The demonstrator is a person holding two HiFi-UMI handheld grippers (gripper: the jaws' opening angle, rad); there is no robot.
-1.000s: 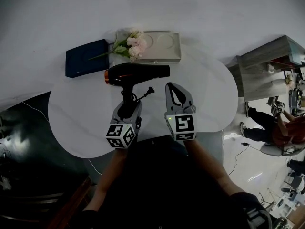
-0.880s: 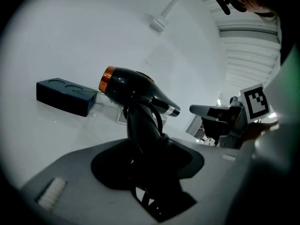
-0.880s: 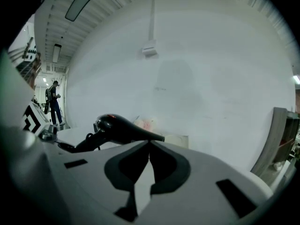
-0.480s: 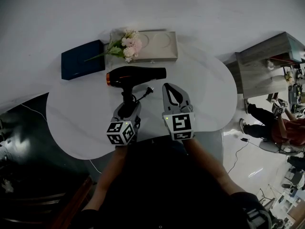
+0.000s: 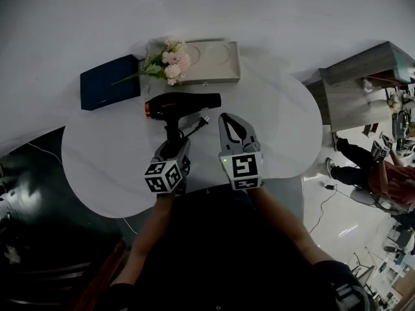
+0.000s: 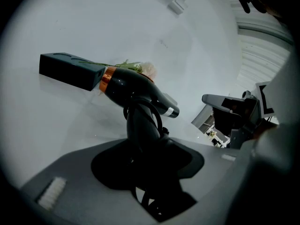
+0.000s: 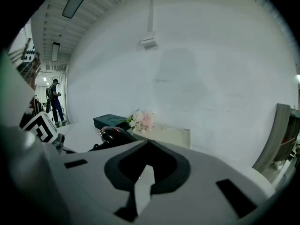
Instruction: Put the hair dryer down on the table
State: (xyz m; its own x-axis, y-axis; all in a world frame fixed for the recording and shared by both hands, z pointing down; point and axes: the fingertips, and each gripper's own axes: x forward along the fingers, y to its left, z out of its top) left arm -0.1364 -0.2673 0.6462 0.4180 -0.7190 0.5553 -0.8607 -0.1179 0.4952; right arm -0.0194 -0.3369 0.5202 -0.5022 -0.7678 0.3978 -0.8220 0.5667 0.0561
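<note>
The black hair dryer (image 5: 182, 103), with an orange ring at its back end, lies crosswise over the white table (image 5: 285, 128), nozzle to the right. My left gripper (image 5: 173, 145) is shut on its handle (image 6: 140, 125), which points back toward me. The cord and plug (image 5: 203, 119) trail off to the right of the handle. I cannot tell whether the dryer body touches the tabletop. My right gripper (image 5: 235, 127) hovers just right of the handle with its tips together and nothing in them. From the right gripper view the dryer (image 7: 112, 136) shows low on the left.
Behind the dryer lie a navy box (image 5: 109, 83), a bunch of pink flowers (image 5: 170, 60) and a beige tray (image 5: 211, 62). A grey cabinet (image 5: 363, 89) and a seated person (image 5: 382, 173) are off the table's right side. The wall is close behind.
My left gripper has sunk a little toward the table with the hair dryer still in it. The right gripper has kept its place.
</note>
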